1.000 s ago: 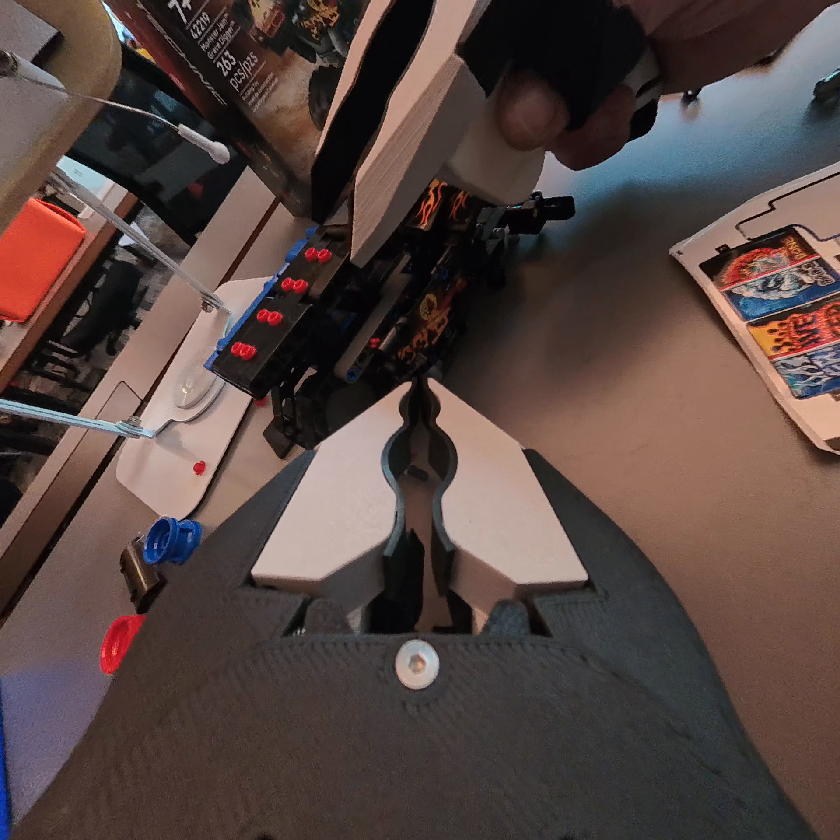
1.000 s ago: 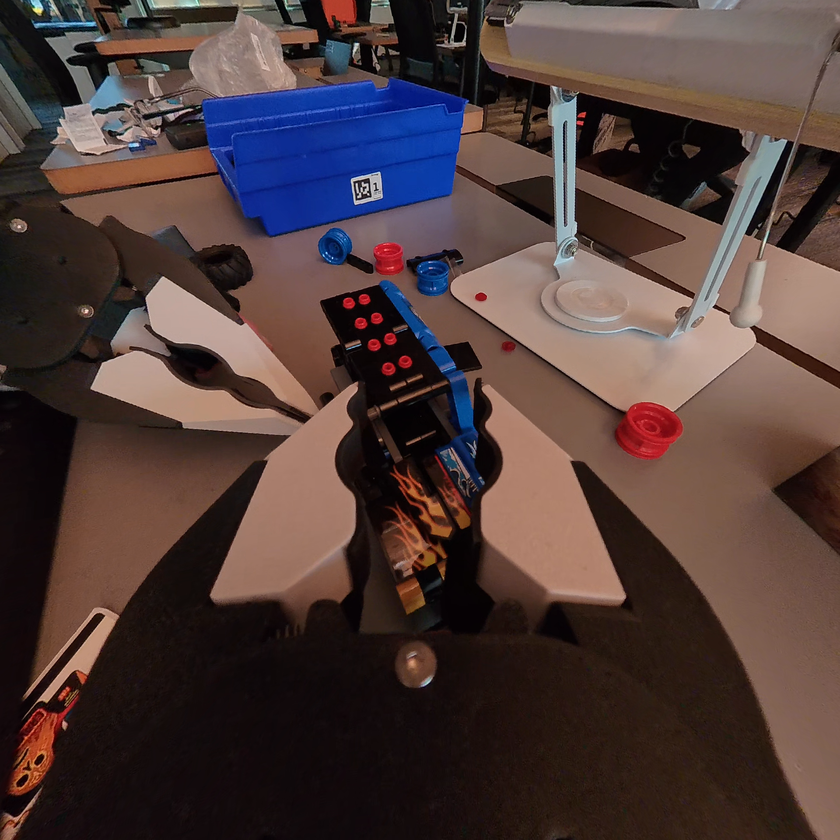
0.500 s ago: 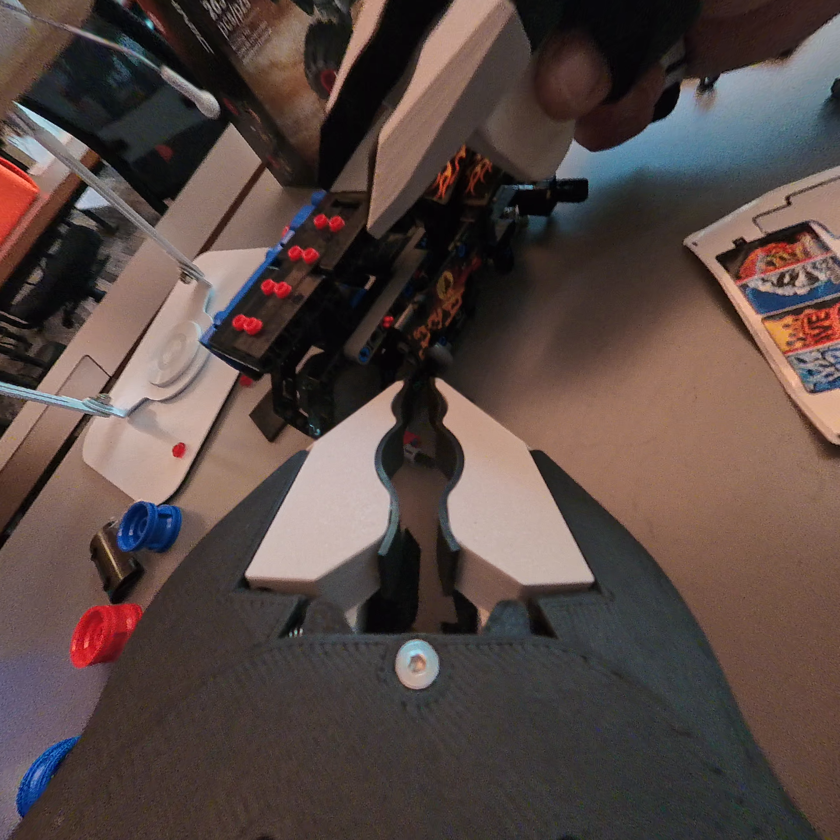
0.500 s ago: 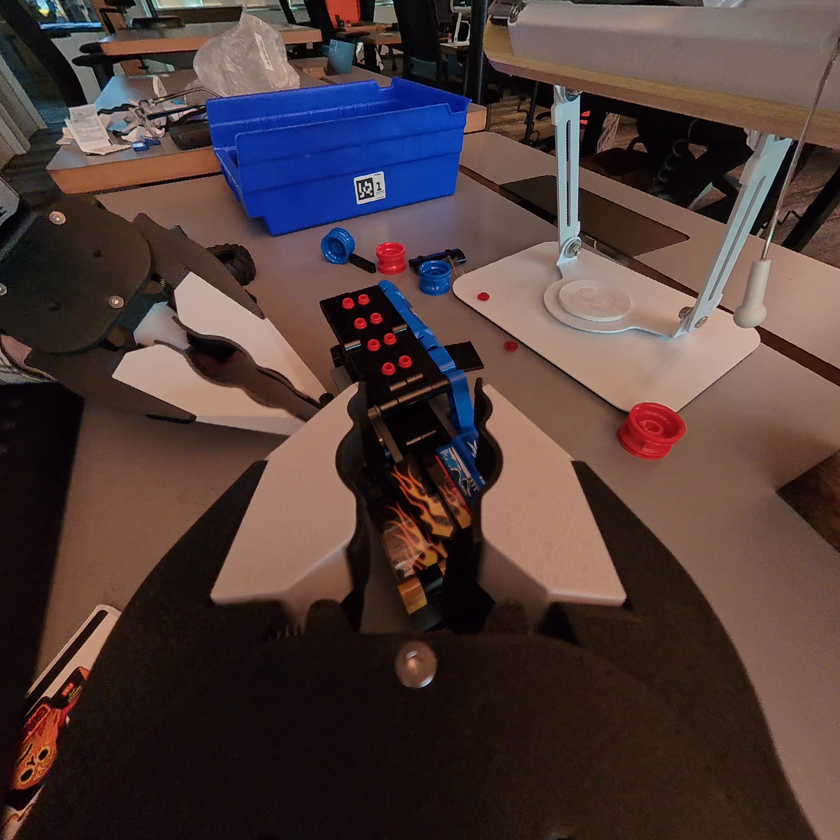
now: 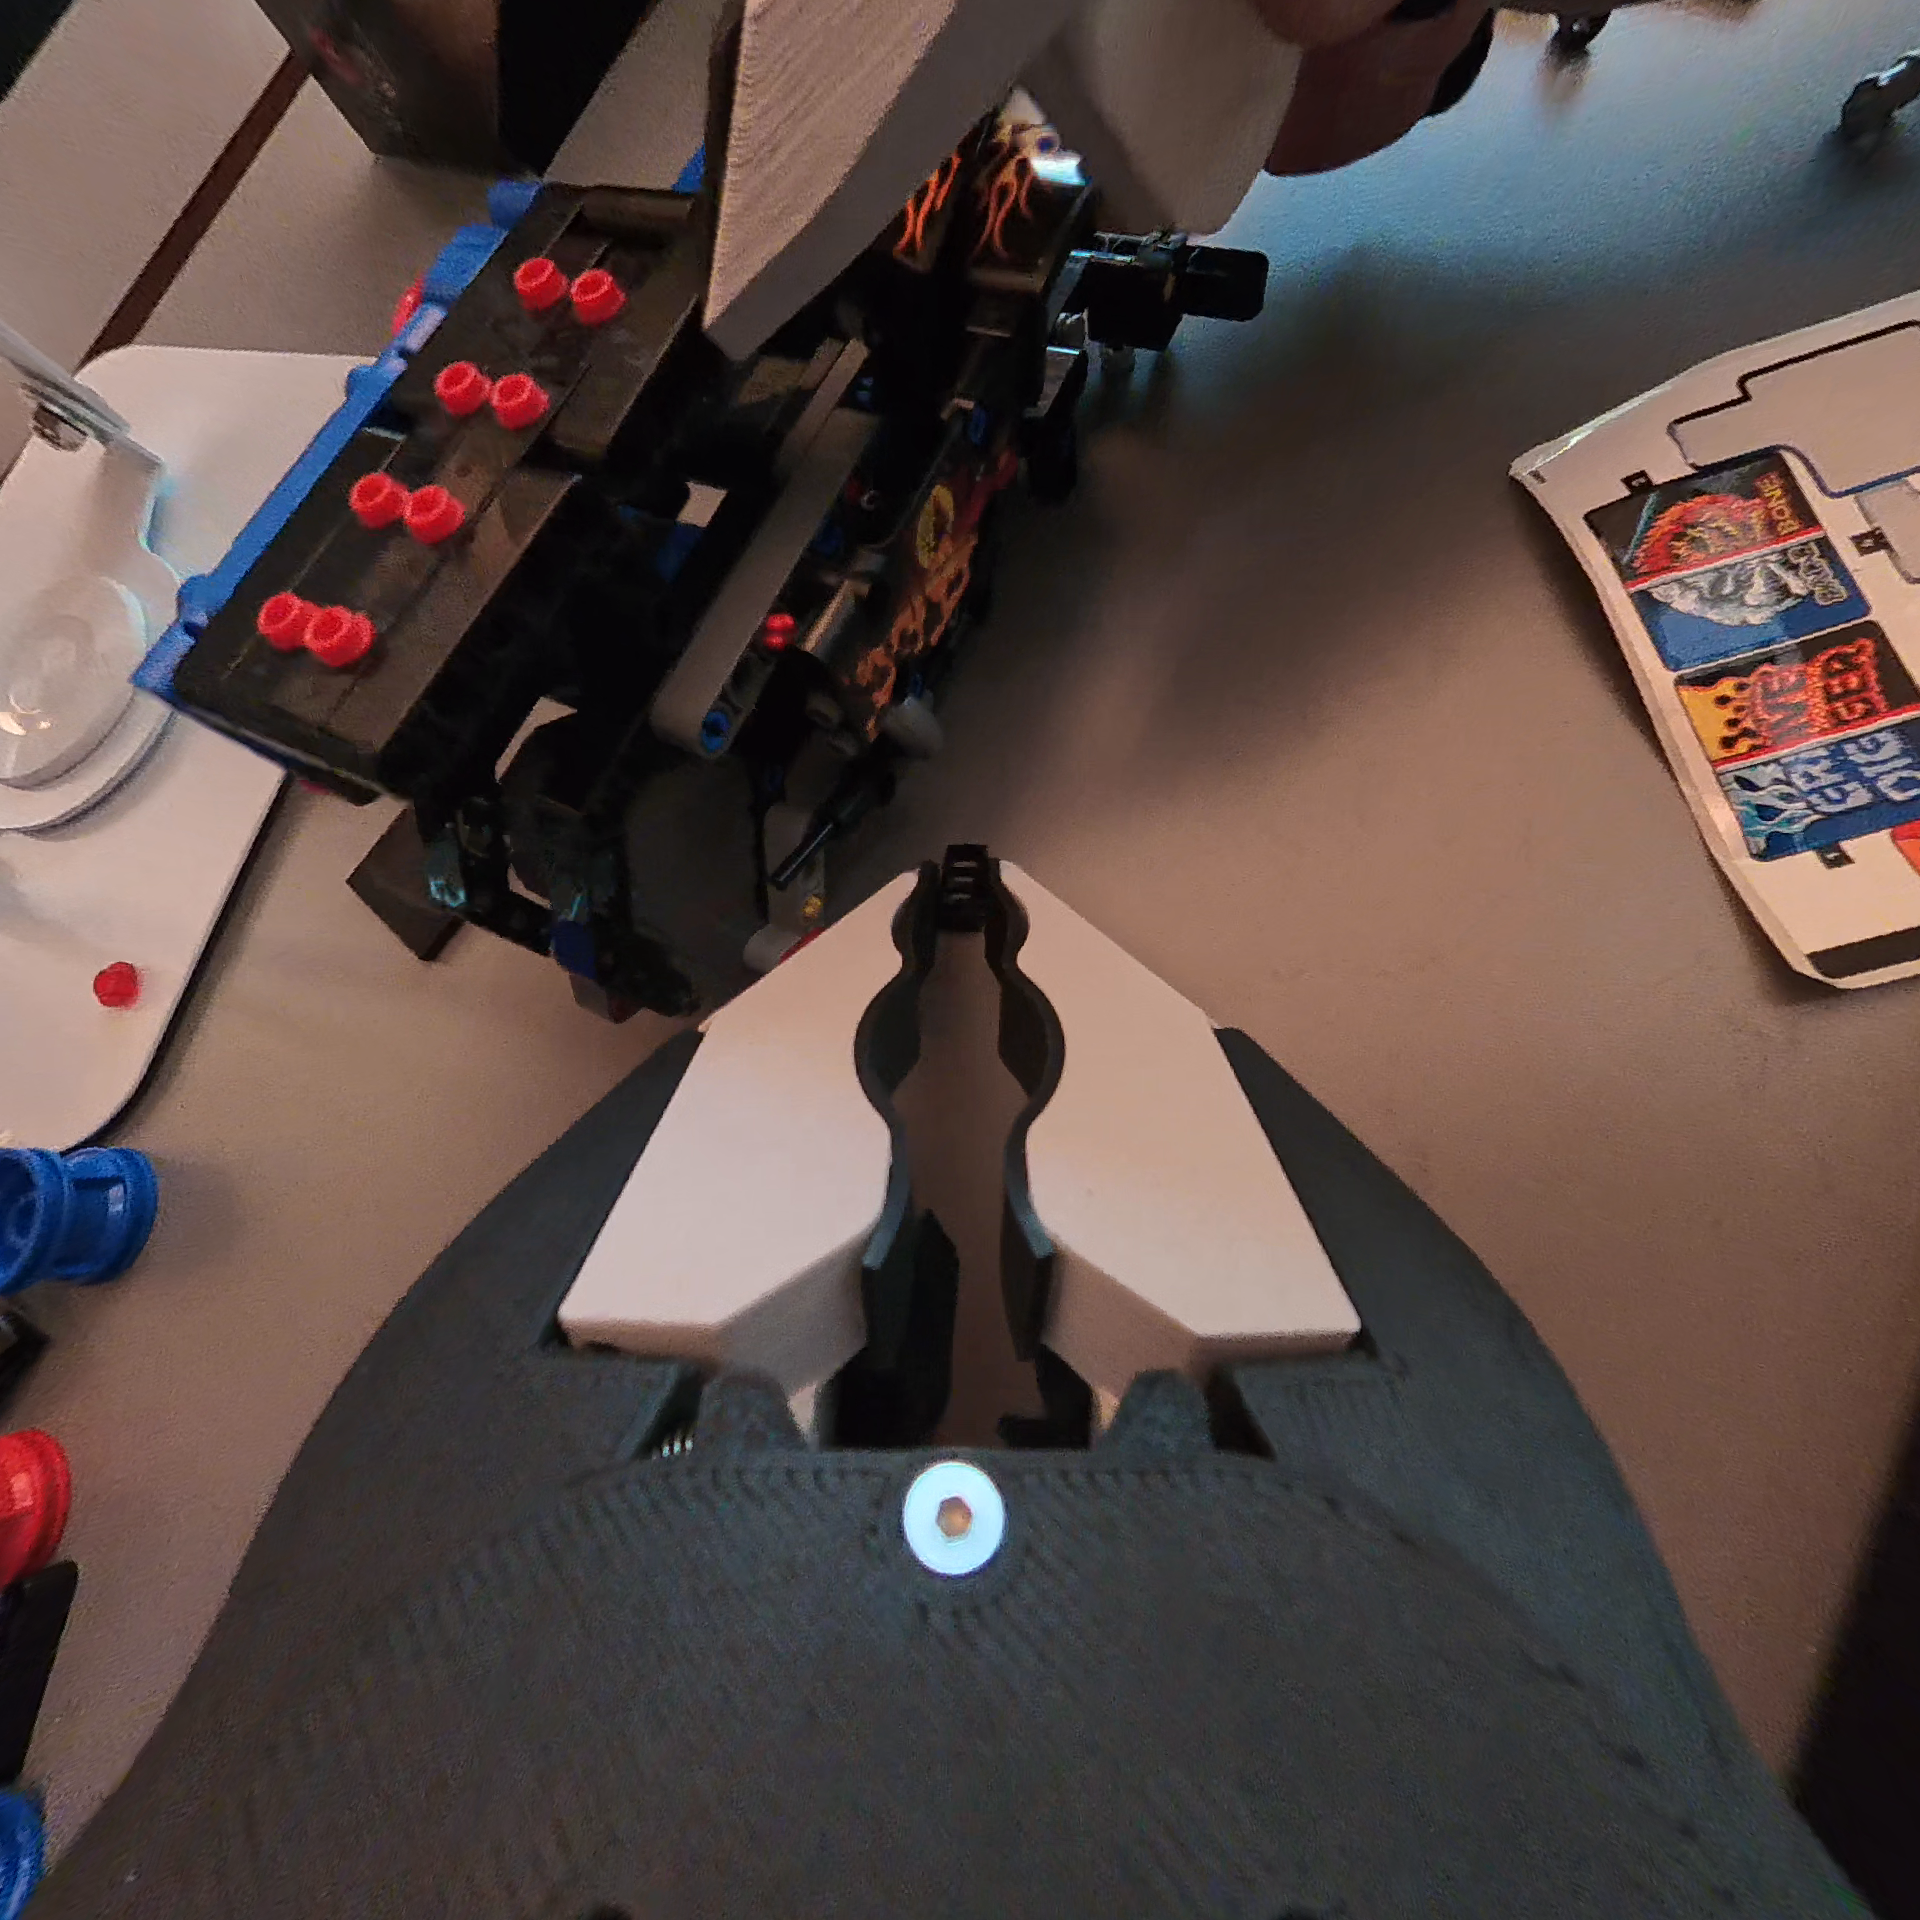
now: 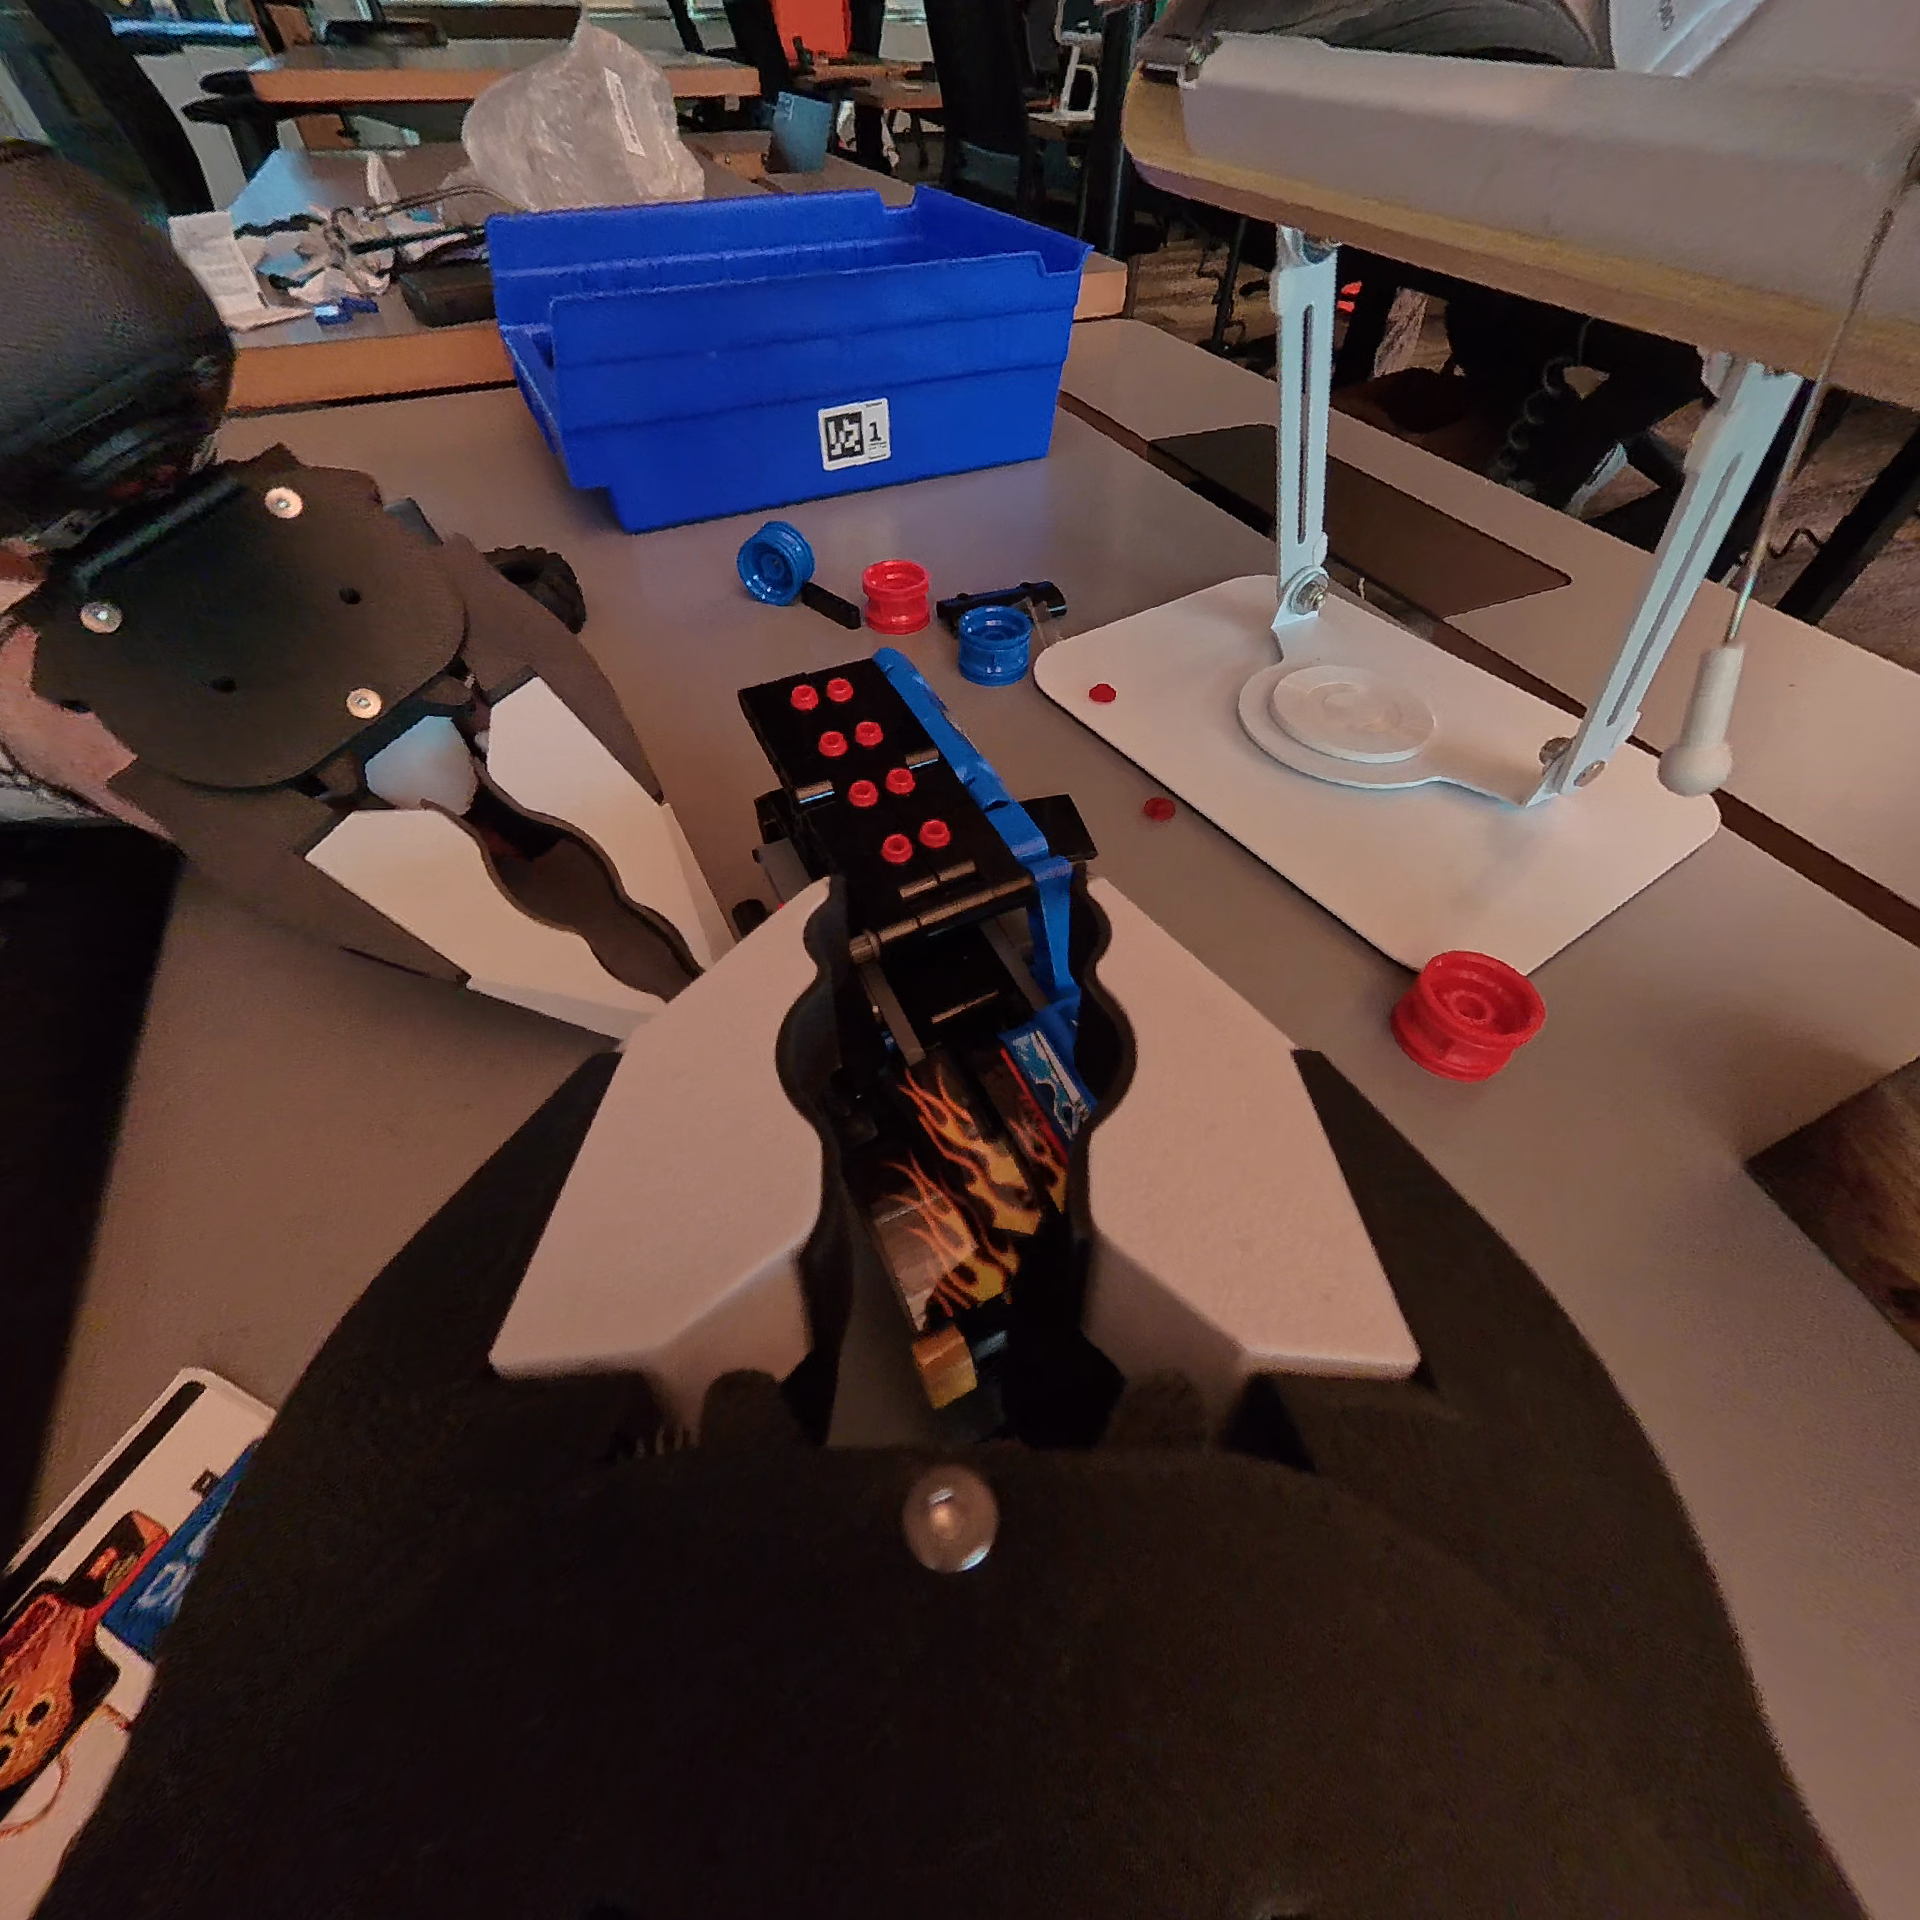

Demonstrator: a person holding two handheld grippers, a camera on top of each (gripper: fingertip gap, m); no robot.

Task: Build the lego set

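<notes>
The black and blue lego truck model (image 6: 894,769) with red studs and flame stickers stands on the grey table. My right gripper (image 6: 951,904) is shut on its flame-stickered end. The model also shows in the left wrist view (image 5: 623,520), with the right gripper (image 5: 883,156) clamped on it from above. My left gripper (image 5: 961,904) is nearly shut, with a small black ribbed piece (image 5: 963,878) between its tips. It sits just beside the model's near lower side. In the right wrist view the left gripper (image 6: 675,951) points at the model from the left.
A blue bin (image 6: 779,343) stands at the back. A white lamp base (image 6: 1351,779) lies to the right, with a red wheel hub (image 6: 1465,1013) by it. Blue (image 6: 774,561) and red (image 6: 896,594) hubs lie behind the model. A sticker sheet (image 5: 1766,644) lies to the right.
My left gripper has moved in closer to the model's side, and a black piece now shows at its tips. The right gripper has kept its hold on the model.
</notes>
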